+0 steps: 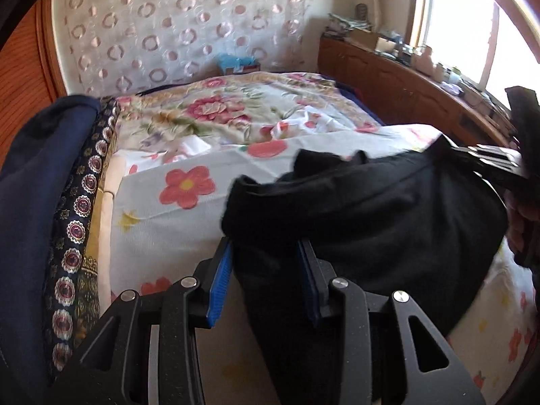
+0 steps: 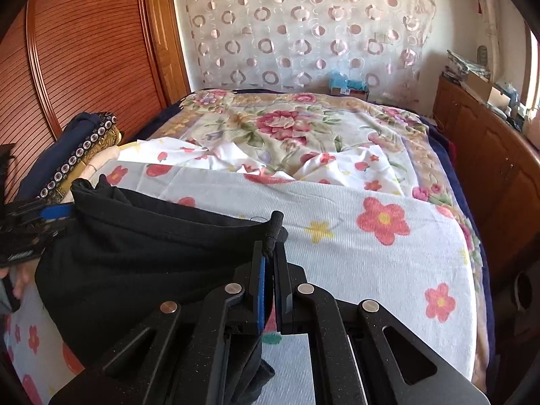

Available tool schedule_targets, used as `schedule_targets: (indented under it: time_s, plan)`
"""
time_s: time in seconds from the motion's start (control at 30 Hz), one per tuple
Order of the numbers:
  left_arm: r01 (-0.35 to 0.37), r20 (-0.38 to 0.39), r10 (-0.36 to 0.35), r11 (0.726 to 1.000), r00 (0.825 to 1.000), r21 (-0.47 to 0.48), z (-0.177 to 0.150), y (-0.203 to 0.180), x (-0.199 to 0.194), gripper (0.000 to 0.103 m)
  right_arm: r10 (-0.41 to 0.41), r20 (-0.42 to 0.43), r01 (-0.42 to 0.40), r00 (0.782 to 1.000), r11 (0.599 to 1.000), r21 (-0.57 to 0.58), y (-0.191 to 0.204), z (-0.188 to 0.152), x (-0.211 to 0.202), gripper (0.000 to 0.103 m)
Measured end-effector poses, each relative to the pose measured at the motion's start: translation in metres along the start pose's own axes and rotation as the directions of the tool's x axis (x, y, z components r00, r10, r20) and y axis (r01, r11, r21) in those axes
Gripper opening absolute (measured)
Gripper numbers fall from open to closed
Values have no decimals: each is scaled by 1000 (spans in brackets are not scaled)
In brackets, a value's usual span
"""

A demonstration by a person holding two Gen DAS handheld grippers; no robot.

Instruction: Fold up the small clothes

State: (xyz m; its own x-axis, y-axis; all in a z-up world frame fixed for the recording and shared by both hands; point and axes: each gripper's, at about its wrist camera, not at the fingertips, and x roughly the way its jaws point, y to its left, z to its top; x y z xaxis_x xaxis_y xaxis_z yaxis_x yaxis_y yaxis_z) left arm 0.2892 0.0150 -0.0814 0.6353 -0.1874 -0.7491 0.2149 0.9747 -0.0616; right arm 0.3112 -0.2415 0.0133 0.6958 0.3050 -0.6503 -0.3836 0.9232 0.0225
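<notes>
1. Flowered cotton covers the bed (image 2: 337, 236), which fills the space ahead of both hand-held grippers: a white sheet with red and yellow flowers lies nearest, and a blanket with large pink roses (image 2: 280, 125) lies beyond it toward the far wall.
2. Beyond the bed hangs a pale curtain with pink rings (image 2: 303, 33); a reddish slatted wooden door (image 2: 84, 60) stands to the left of it, and a wooden cabinet (image 1: 398, 84) with clutter on top runs along the right side under a bright window.
3. A black garment (image 1: 371, 209) hangs slack between the two hand-held grippers, just above the near part of the sheet, with its upper edge stretched from one to the other.
4. A stack of folded textiles (image 2: 81, 155), navy with a patterned trim, sits on the bed's left edge, beyond the left hand-held gripper.
5. The left hand-held gripper (image 1: 265, 280) has a bunched fold of the black garment between its blue pads (image 1: 221, 276), which press on it from both sides.
6. The right hand-held gripper (image 2: 269, 260) is clamped on a corner of the black garment, and a small twist of the cloth sticks up past its fingertips.
</notes>
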Motion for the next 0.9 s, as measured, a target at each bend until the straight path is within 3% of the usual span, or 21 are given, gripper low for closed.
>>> schedule_targets:
  time_s: [0.13, 0.2, 0.27, 0.47, 0.57, 0.77, 0.8, 0.9]
  plan:
    - [-16, -22, 15, 999, 1000, -45, 7, 12, 15, 39, -4, 10, 4, 1000, 999, -42, 9, -1, -19, 7]
    - [-19, -22, 18, 999, 1000, -39, 6, 9, 16, 39, -2, -2, 2, 1000, 999, -53, 11, -2, -23, 18]
    - [-27, -21, 26, 999, 999, -24, 5, 7, 16, 39, 12, -29, -13, 999, 999, -41, 10, -6, -21, 43]
    - [12, -49, -15, 998, 999, -65, -3, 15, 9, 39, 30, -101, -29, 994, 999, 16, -2, -14, -1, 57]
    - [33, -63, -37, 997, 997, -69, -10, 14, 3, 39, 71, -113, -63, 991, 995, 74, -12, -13, 3, 60]
    - [69, -69, -77, 991, 995, -118, -13, 16, 1, 39, 147, -136, -139, 980, 988, 68, -9, -9, 8, 60]
    - [77, -69, -86, 989, 994, -122, -13, 16, 1, 39, 152, -139, -145, 979, 987, 63, -10, -8, 10, 58]
    - [128, -62, -137, 983, 989, -134, -12, 14, 3, 39, 218, -150, -211, 964, 976, 58, -9, -8, 10, 39]
